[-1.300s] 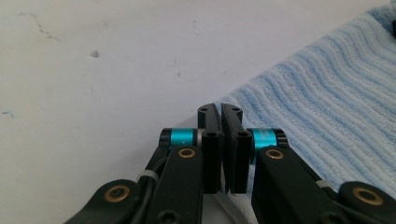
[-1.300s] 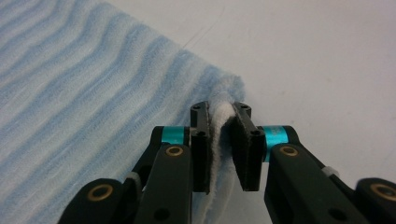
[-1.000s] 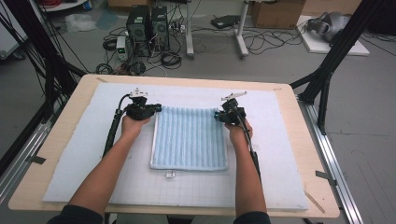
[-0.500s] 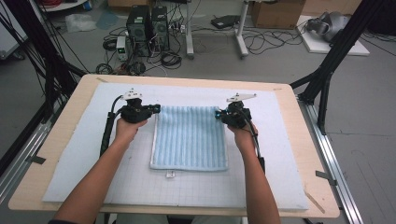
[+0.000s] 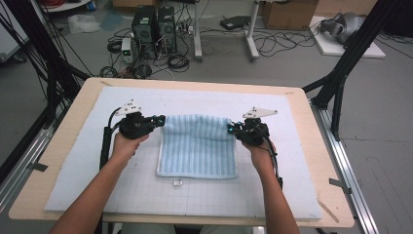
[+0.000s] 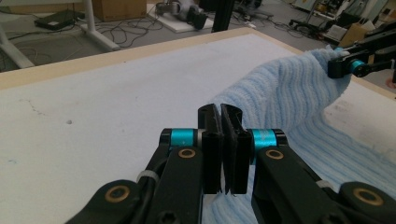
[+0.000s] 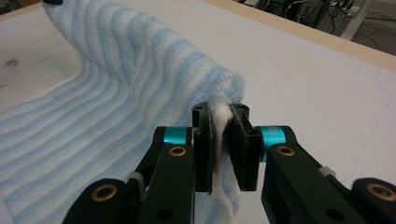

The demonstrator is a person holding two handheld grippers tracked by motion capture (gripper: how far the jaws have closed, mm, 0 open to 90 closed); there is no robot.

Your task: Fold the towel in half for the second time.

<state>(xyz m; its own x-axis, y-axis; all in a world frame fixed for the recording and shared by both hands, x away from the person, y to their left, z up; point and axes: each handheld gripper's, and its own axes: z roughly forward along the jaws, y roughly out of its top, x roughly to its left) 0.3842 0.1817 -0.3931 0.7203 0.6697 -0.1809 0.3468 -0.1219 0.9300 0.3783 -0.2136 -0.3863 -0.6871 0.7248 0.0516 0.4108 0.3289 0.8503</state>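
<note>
A light blue striped towel [image 5: 197, 148] lies on the white gridded mat [image 5: 292, 161], with its far edge raised off the mat. My left gripper [image 5: 158, 119] is shut on the far left corner; in the left gripper view the closed jaws [image 6: 220, 114] pinch the cloth [image 6: 289, 93], which sags between the two hands. My right gripper [image 5: 231, 129] is shut on the far right corner, and in the right gripper view a fold of towel [image 7: 140, 60] is squeezed between its pads [image 7: 222, 114]. The right gripper [image 6: 352, 65] also appears far off in the left gripper view.
The mat covers a wooden table [image 5: 321, 146]. A small white tag [image 5: 178, 182] lies on the mat just in front of the towel's near edge. Beyond the table, computer towers [image 5: 153, 24], cables and black frame legs [image 5: 341, 78] stand on the floor.
Both hands have risen and drawn slightly toward the person, lifting the towel's far edge off the mat. The near edge has stayed put.
</note>
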